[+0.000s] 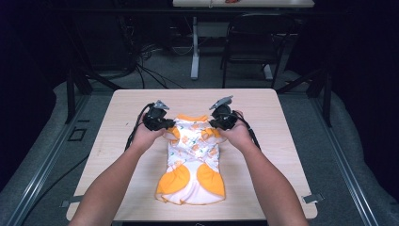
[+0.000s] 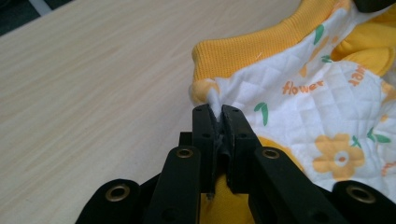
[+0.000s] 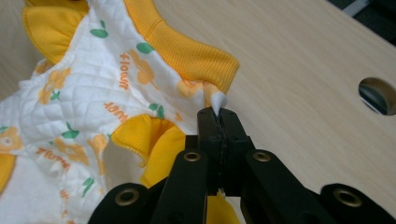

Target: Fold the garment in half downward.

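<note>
Both forearms reach forward over the surface. The left hand-held gripper and right hand-held gripper each pinch a shoulder corner of the small garment, jaws closed on cloth.

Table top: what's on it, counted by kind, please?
Garment, white with orange flowers and yellow trim: 1
Handheld grippers, left gripper and right gripper, each pinching the garment near its collar: 2
Total: 3
</note>
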The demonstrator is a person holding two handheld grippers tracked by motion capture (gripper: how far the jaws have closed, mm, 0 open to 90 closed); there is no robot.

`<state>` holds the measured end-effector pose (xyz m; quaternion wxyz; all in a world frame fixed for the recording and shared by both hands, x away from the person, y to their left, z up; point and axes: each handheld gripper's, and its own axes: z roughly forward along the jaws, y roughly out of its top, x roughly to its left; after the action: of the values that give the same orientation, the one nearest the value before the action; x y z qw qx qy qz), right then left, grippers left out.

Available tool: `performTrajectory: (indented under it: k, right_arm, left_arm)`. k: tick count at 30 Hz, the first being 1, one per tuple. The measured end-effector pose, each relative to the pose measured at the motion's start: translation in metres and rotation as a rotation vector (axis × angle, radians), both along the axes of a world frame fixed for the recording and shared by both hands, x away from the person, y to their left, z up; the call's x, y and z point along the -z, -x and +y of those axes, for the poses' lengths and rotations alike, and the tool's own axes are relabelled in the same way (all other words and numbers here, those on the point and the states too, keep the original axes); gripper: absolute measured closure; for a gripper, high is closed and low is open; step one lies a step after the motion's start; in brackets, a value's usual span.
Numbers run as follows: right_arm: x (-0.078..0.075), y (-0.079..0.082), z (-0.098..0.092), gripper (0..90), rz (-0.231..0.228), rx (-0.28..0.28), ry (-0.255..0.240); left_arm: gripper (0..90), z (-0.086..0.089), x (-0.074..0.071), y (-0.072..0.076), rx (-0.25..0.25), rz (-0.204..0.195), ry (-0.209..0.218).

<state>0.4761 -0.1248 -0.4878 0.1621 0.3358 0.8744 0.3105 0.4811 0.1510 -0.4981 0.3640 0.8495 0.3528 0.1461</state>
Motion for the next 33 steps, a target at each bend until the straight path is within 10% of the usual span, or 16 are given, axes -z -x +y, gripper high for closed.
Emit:
performTrajectory:
  k: [13, 33]
  right_arm:
    - [-0.029, 0.007, 0.011, 89.1, -0.094, -0.039, 0.011]
    - [-0.009, 0.039, 0.006, 88.9, -0.064, -0.132, 0.016]
  left_arm:
    - [84.6, 0.011, -0.030, 0.008, 0.011, -0.087, -0.002]
    - [84.5, 0.013, -0.006, 0.042, 0.114, -0.080, -0.056]
